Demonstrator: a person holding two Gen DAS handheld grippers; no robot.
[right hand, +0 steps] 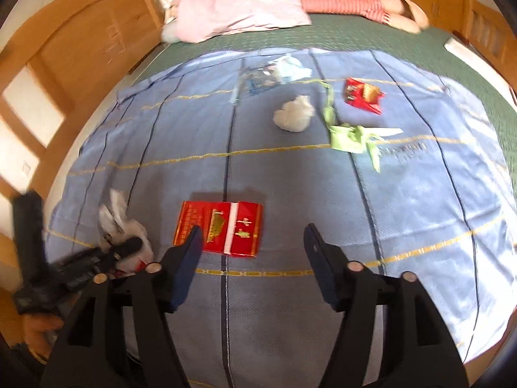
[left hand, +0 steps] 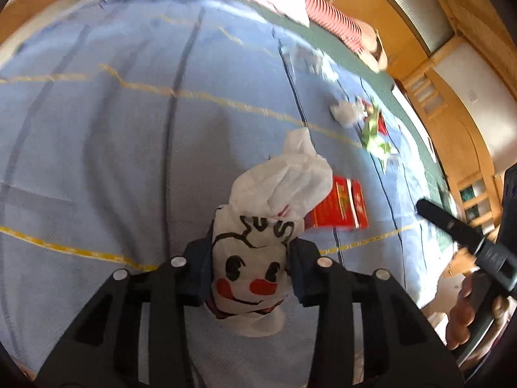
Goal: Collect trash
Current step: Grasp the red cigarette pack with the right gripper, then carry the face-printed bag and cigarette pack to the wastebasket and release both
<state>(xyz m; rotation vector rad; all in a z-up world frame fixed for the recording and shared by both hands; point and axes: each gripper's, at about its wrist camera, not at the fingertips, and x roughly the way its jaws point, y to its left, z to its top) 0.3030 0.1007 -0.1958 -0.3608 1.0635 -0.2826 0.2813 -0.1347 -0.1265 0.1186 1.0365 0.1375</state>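
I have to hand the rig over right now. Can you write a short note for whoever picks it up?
Left gripper: shut on the white plastic bag with the cartoon face, held over the blue sheet.
Right gripper: open, empty, above the flat red packet.
Still lying loose on the sheet: that packet, a crumpled tissue, a green ribbon, a second red packet, a clear wrapper.
Done: bag is in hand.
Left: pick up every piece; the flat red packet looks like the nearest start.
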